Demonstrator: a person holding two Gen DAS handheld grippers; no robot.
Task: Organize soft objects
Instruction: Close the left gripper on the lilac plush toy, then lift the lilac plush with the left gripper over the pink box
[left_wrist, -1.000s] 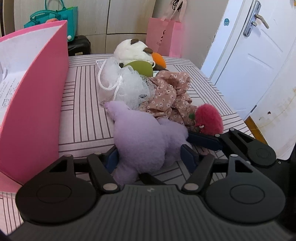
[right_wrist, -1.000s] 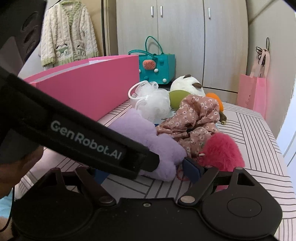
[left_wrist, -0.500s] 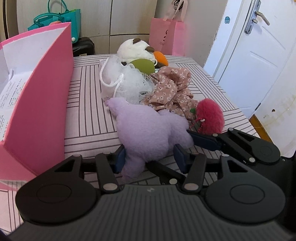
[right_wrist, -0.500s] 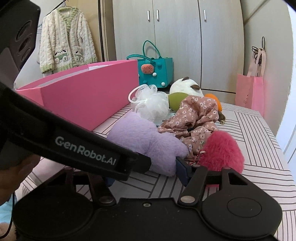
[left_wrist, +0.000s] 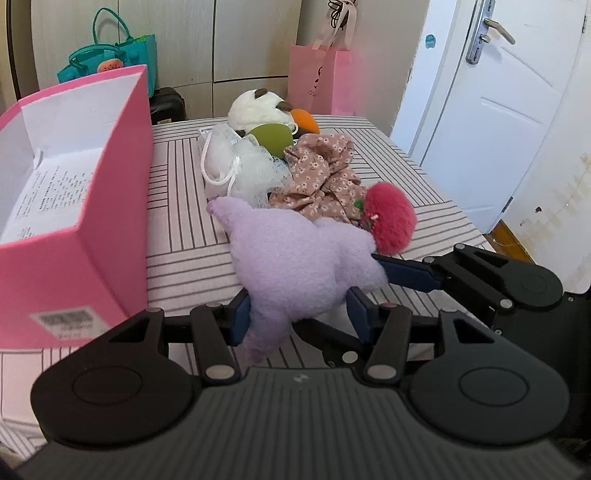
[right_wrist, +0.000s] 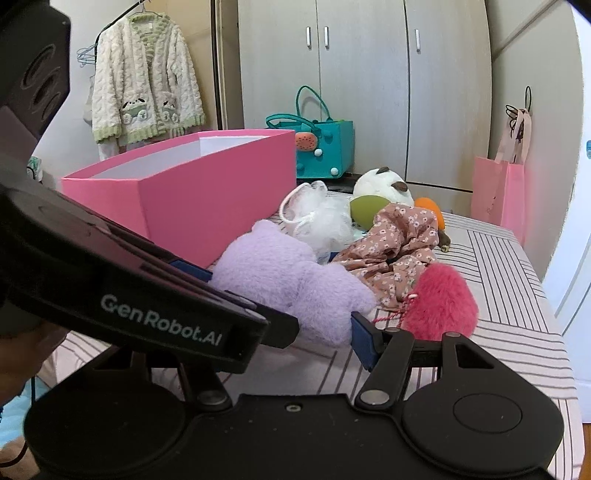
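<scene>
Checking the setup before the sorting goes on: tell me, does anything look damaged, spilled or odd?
Nothing damaged or spilled. The one odd sight: both the left gripper and the right gripper clamp the same purple plush. The pink box stands upright and open.

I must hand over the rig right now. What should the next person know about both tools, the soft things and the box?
Left tool: shut on the purple plush toy, gripping its near end.
Right tool: also shut on that same toy, at its other end; one finger shows against it in the left view.
Pink box: stands open to the left; only a printed sheet is visible inside.
On the striped table, not yet sorted: white bath pouf, floral cloth, red fluffy ball, white and green plush.
Done: toy gripped. Left: put everything into the box, presumably.
</scene>
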